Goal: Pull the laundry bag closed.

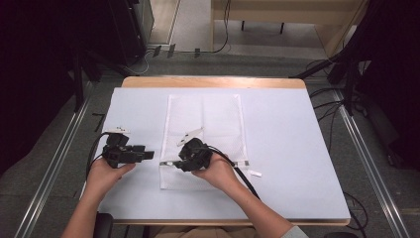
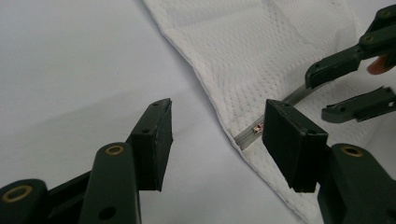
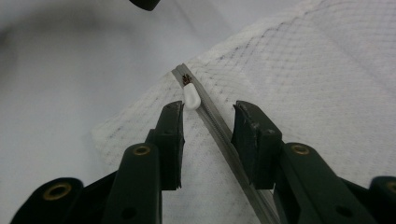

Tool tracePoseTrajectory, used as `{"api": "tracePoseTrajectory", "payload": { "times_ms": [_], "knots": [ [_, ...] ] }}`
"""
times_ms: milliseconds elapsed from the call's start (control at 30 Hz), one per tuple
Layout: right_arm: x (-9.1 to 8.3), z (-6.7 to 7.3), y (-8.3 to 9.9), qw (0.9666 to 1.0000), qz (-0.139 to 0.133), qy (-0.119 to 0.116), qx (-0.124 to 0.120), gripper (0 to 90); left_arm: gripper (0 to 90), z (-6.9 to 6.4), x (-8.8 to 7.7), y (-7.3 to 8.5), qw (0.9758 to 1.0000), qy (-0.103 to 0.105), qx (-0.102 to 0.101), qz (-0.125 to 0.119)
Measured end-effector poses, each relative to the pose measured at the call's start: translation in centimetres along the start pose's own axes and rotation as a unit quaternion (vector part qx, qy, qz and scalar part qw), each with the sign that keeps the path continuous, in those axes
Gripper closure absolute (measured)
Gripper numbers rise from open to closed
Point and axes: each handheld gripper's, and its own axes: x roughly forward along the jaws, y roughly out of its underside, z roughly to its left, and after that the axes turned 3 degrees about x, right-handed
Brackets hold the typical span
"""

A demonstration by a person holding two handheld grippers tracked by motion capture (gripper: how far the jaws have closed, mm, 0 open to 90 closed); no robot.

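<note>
Mesh bag (image 1: 203,134), white and flat, lay in the middle of the desk (image 1: 282,148) with its long axis running away from the person, the far short edge toward the back of the desk and the near short edge toward the person. A grey zipper (image 3: 219,126) crossed the bag near that near end, running side to side in the high view. In the right gripper view its white pull tab (image 3: 191,97) sat close to the bag's left corner, pointing along the zipper line toward the right gripper.

The right gripper (image 1: 174,163) hung low over the zipper, pointing toward the bag's left edge. Its jaws stood apart astride the zipper tape, one on either side, with the pull tab just ahead of the left pad and touching or nearly touching its tip; the pads did not press on anything. The left gripper (image 1: 148,154) rested just left of the bag, aimed sideways at the zipper's end (image 2: 250,137), jaws wide apart with nothing between them.

The desk was covered by a pale lilac-white sheet, smooth and bare around the bag, with a strip of light wood (image 1: 213,82) showing along its far edge. A small white scrap (image 1: 254,173) lay on the sheet to the right of the right hand (image 1: 218,171). Beyond the desk the room had grey carpet, metal floor rails (image 1: 54,163) on both sides, loose cables and dark equipment at the edges.
</note>
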Motion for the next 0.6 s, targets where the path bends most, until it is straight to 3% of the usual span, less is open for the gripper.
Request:
{"api": "tracePoseTrajectory", "payload": {
  "times_ms": [433,600],
  "knots": [
    [2.3,0.4,0.2,0.9994,0.030,-0.014,0.006,74.6,45.0,0.1,0.0,0.0,1.0000,0.003,0.001,-0.003],
    [2.6,0.4,0.0,0.9995,0.025,-0.018,0.011,77.3,45.0,0.1,0.0,0.0,1.0000,0.003,-0.001,-0.003]
  ]
}}
